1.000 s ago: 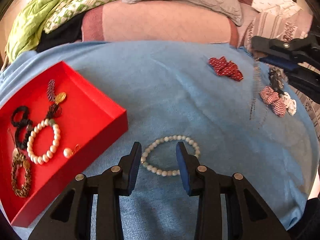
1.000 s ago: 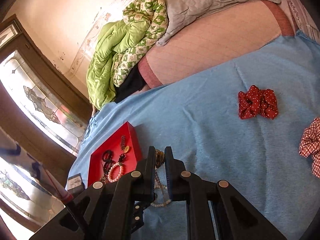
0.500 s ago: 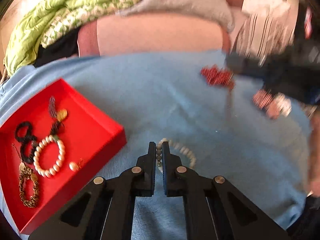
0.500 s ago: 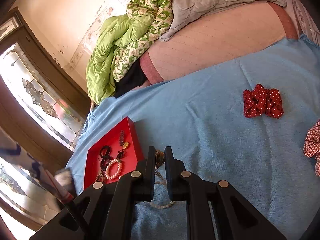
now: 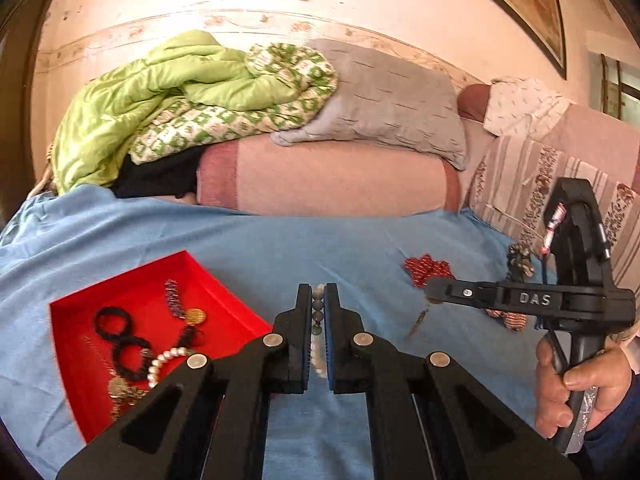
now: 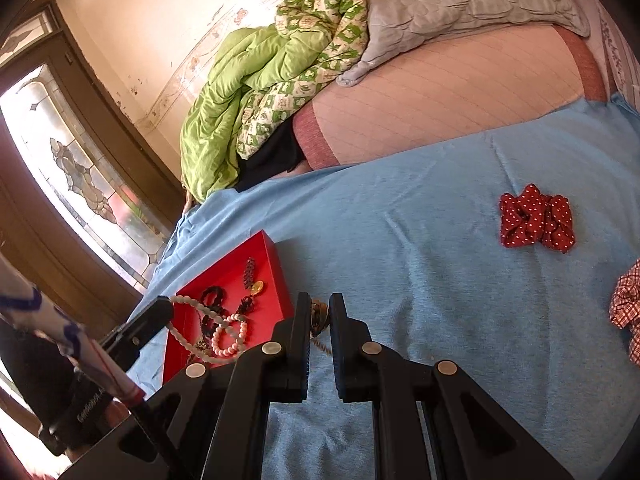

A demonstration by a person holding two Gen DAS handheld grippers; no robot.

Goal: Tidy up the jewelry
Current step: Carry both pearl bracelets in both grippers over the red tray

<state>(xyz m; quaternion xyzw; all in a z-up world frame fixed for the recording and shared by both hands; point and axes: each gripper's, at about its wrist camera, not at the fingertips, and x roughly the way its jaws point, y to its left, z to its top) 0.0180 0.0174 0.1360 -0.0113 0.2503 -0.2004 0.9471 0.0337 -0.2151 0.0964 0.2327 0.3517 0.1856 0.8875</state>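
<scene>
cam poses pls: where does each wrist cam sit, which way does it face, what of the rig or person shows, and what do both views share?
Left wrist: on the left gripper, looking along its fingers over the blue sheet toward the pillows; fingers clamp a bead bracelet; the right gripper and hand show at right.
Right wrist: on the right gripper, facing the glass door side; fingers pinch a gold-brown piece; the left gripper shows at lower left.
Shared: red tray, red dotted scrunchie, green quilt.
</scene>
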